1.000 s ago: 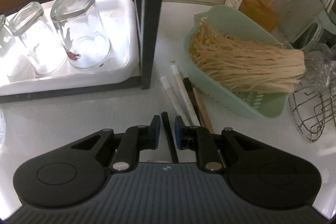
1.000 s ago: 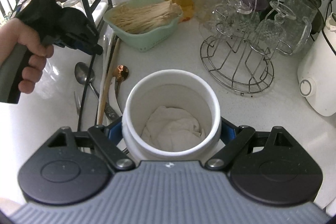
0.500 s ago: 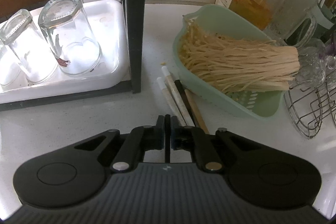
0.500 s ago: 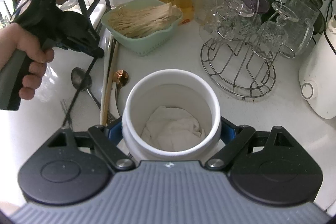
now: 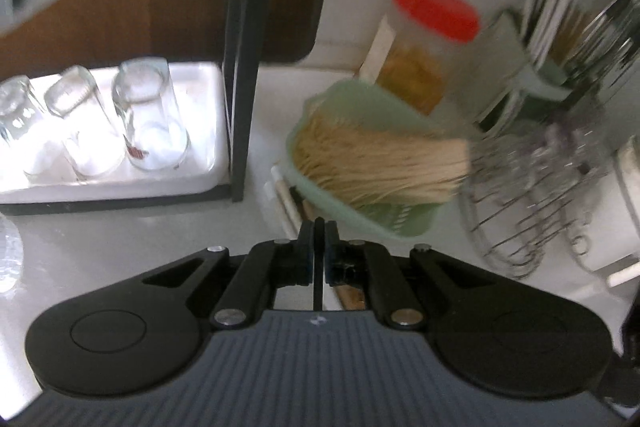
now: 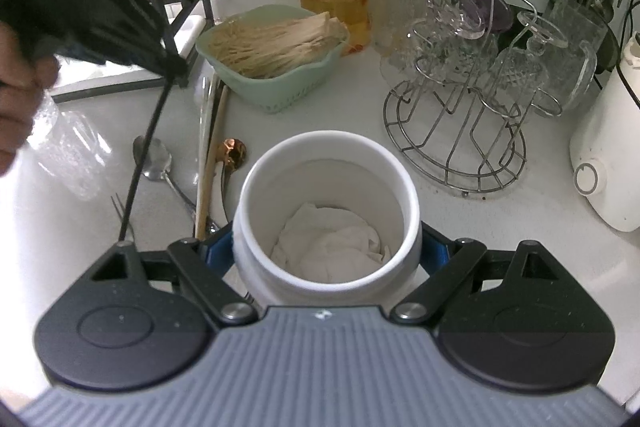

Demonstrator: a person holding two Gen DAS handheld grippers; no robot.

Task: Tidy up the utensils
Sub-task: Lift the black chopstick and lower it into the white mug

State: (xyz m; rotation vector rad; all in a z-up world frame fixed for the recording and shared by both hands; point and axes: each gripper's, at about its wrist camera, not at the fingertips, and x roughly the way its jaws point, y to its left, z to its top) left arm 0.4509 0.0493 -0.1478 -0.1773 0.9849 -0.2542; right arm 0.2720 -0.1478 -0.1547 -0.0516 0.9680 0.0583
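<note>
Bare counter (image 6: 532,227) right of the jar (image 6: 326,187); utensils (image 6: 208,163) crowd its left.

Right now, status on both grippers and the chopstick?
Left gripper shut on black chopstick, lifted at a slant. Right gripper clamped on white holder. Spoons and other chopsticks on counter beside holder.

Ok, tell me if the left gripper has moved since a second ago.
Yes. In the right wrist view the left gripper, shut on a black chopstick, has risen and drawn level with the green basket, its far end tilted off the counter.
</note>
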